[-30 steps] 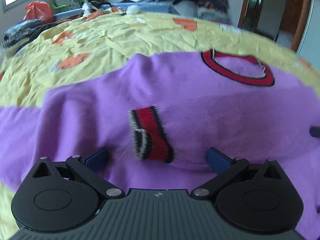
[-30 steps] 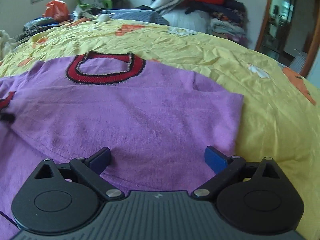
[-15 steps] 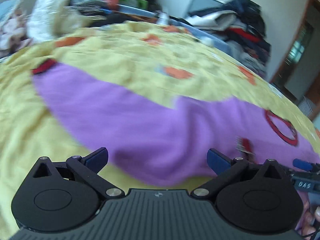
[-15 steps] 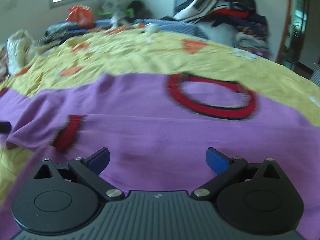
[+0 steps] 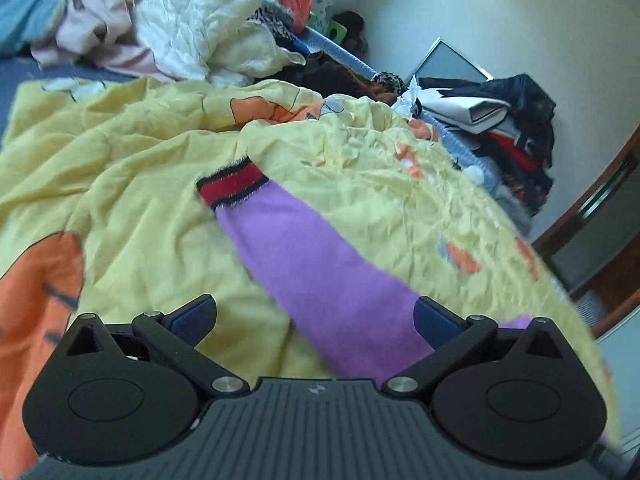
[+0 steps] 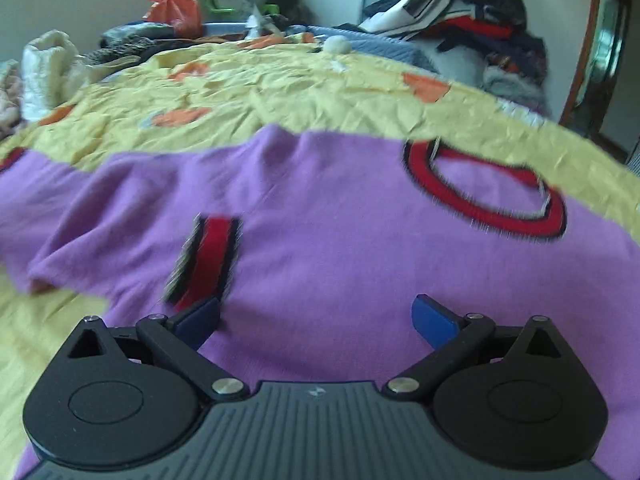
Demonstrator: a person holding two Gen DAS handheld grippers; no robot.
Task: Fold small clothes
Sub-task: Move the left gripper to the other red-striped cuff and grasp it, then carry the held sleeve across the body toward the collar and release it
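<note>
A purple sweater (image 6: 340, 216) with a red and black collar (image 6: 486, 196) lies on a yellow bedsheet (image 6: 280, 92). One sleeve is folded across the body, its red cuff (image 6: 206, 260) just ahead of my right gripper (image 6: 316, 316), which is open and empty above the sweater body. In the left wrist view the other sleeve (image 5: 320, 268) stretches out flat, ending in a red cuff (image 5: 232, 186). My left gripper (image 5: 314, 316) is open and empty, with the sleeve running between its fingers.
Crumpled white and pink laundry (image 5: 192, 28) lies beyond the sheet's far left edge. A pile of dark clothes (image 6: 460, 20) stands at the back right near a doorway (image 6: 604, 56). An orange bag (image 6: 176, 8) sits under the window.
My left gripper swung left from the folded cuff on the body to the outstretched sleeve. My right gripper shifted left across the sweater body toward the folded cuff. Both stayed open.
</note>
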